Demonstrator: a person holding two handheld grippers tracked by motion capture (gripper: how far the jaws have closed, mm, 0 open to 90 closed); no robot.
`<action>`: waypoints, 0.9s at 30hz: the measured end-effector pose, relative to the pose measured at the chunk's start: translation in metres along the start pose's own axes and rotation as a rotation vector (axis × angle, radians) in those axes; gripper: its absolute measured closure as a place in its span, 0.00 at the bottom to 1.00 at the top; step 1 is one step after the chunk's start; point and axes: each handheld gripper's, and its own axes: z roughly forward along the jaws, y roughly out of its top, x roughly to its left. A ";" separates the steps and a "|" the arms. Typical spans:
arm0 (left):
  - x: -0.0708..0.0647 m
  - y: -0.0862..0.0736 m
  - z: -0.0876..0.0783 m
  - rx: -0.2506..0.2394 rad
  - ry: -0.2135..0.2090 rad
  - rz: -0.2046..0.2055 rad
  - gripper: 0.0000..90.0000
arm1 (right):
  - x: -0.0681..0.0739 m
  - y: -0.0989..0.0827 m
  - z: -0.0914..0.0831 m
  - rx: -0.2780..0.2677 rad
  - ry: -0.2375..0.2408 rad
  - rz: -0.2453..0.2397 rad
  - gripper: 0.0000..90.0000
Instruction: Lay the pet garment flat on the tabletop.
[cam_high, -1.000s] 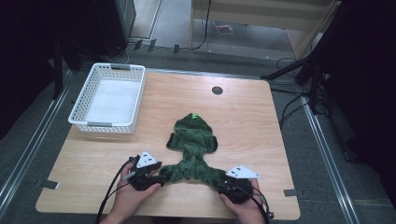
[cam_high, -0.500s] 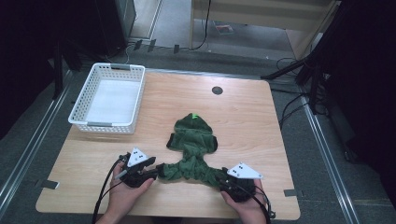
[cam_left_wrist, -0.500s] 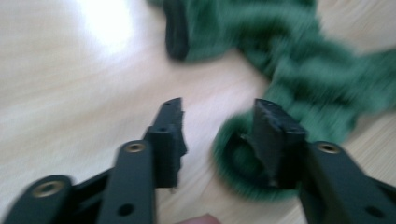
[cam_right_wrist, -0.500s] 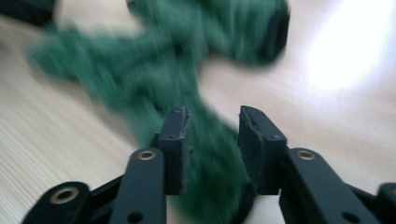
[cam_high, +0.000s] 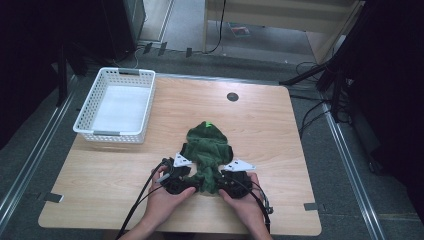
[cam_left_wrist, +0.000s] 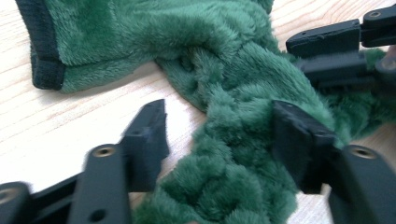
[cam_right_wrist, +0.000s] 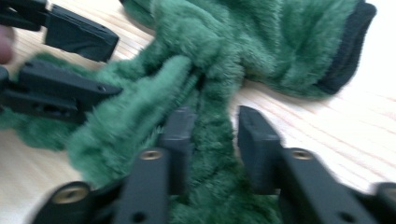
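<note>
A green fleece garment (cam_high: 207, 145) with black cuffs lies on the wooden table (cam_high: 300, 150), its lower part bunched between both hands. My left gripper (cam_high: 196, 186) points right into the fabric. In the left gripper view the left gripper (cam_left_wrist: 219, 126) has just been opening; fleece (cam_left_wrist: 224, 70) lies between the jaws, and the left jaw stands off it. My right gripper (cam_high: 218, 187) points left. In the right gripper view the right gripper (cam_right_wrist: 210, 130) has just been closing, and its pads press a fold of the fleece (cam_right_wrist: 261, 42). The two grippers' tips nearly meet.
A white plastic basket (cam_high: 115, 132) stands empty at the table's left rear. A dark round cable hole (cam_high: 232, 96) sits near the far edge. Cables trail from both grippers toward the near edge. Bare wood lies on either side of the hands.
Both hands have moved inward toward each other, gathering the garment's lower part into a narrow bunch. The garment's spread hem has drawn in.
</note>
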 end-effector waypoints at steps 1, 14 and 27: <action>-0.001 -0.001 0.000 -0.001 0.003 0.017 0.51 | 0.000 -0.001 0.000 0.004 -0.010 -0.009 0.87; -0.002 -0.001 -0.021 0.055 0.159 0.278 0.86 | -0.001 0.002 -0.020 -0.038 -0.080 -0.083 0.97; 0.014 0.012 0.002 0.028 -0.048 -0.044 0.48 | 0.004 0.007 -0.007 -0.082 0.084 0.151 0.41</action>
